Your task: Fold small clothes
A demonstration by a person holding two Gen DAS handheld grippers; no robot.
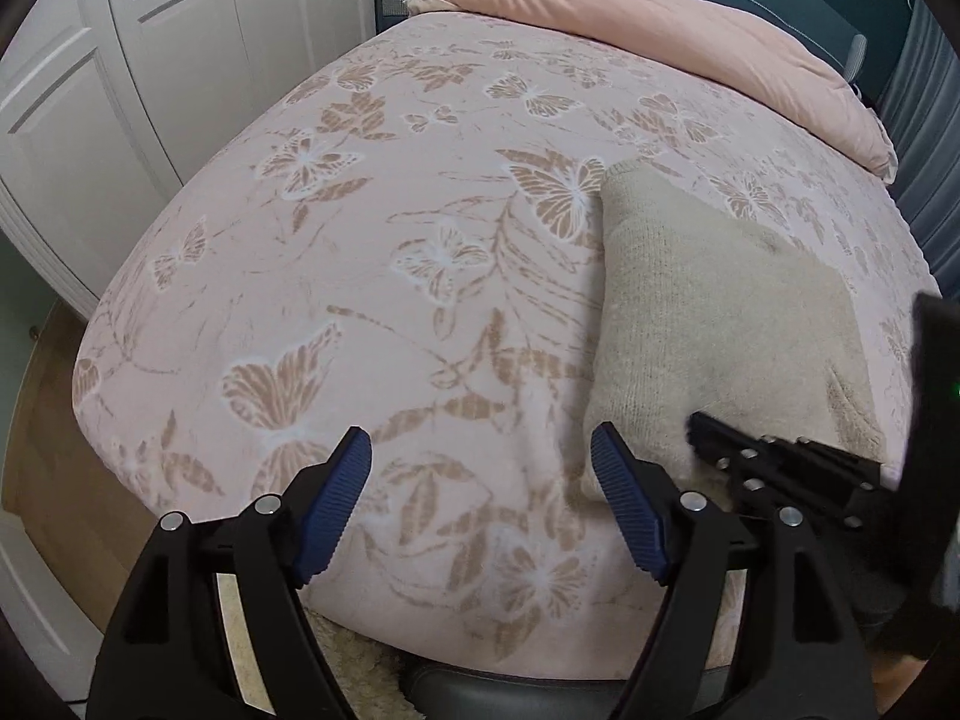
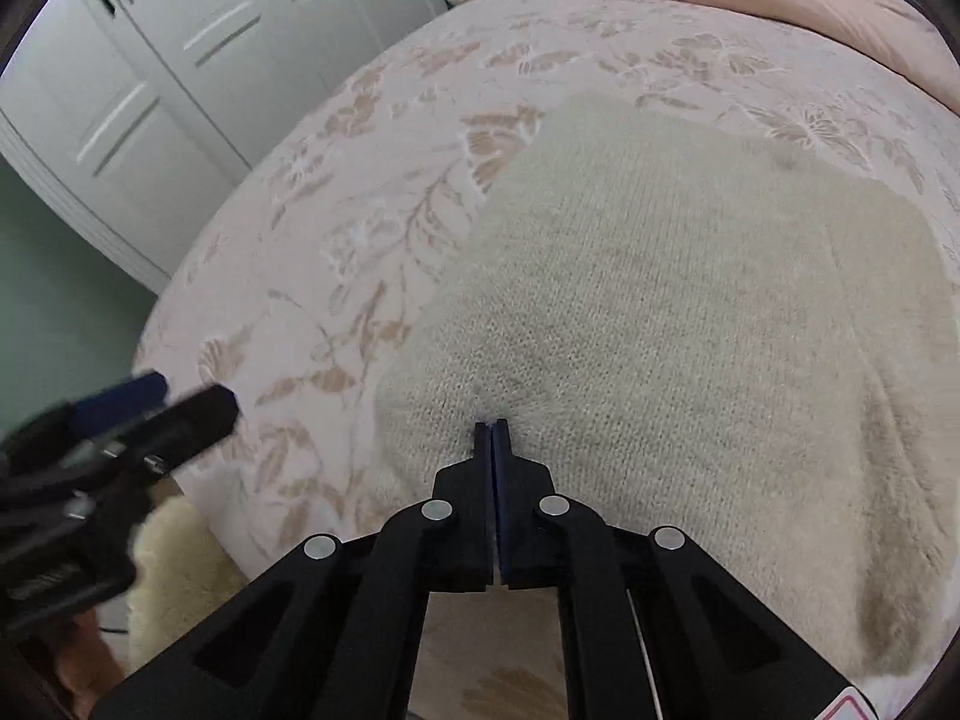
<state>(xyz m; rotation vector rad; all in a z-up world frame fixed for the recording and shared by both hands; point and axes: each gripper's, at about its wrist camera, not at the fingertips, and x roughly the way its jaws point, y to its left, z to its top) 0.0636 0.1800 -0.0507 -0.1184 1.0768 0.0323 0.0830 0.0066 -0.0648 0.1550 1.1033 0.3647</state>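
Right hand-held gripper pinches the knit garment on the bed

The cream knit garment [image 2: 690,312] lies on the butterfly-print bed cover [image 1: 372,252], near its front edge. The right hand-held gripper [image 2: 492,423] is closed tight, its tips pinching a little of the knit; the left hand-held gripper [image 1: 480,456] stands wide apart and holds nothing, just beside the garment. Such a thin pinch may slip when lifted, or drag the whole piece and spoil the fold. No readable writing or brand is visible.
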